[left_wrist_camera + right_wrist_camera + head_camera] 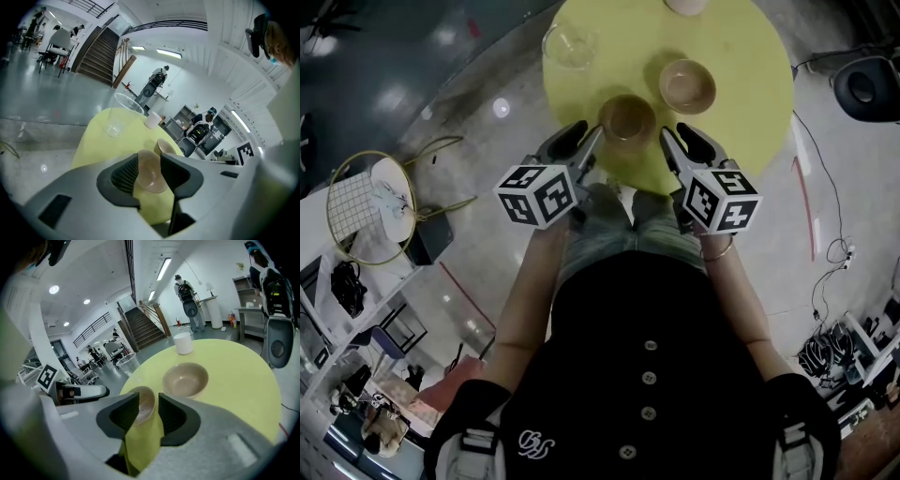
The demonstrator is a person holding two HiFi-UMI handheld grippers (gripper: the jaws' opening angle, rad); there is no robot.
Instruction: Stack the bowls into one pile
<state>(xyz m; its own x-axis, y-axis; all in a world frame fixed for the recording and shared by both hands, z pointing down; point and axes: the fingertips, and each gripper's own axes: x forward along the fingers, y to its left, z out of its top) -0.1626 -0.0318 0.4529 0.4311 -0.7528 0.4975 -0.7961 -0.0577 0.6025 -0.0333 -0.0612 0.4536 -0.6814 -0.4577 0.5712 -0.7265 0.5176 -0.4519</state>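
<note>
A brown bowl (627, 117) sits near the front edge of the round yellow table (752, 112). A tan bowl (687, 84) stands just behind it to the right. A clear glass bowl (570, 45) is at the table's left. My left gripper (589, 133) hovers open at the brown bowl's left, and my right gripper (673, 133) hovers open at its right; neither holds anything. The brown bowl (151, 173) shows through the gap of the left jaws, with the tan bowl (165, 146) beyond. In the right gripper view the brown bowl (144, 404) lies past the jaws, left of the tan bowl (185, 379).
A white cup (685, 5) stands at the table's far edge. A black round device (867, 86) and cables lie on the floor to the right. A wire basket (370, 206) sits on the left. People and a staircase show far behind in the gripper views.
</note>
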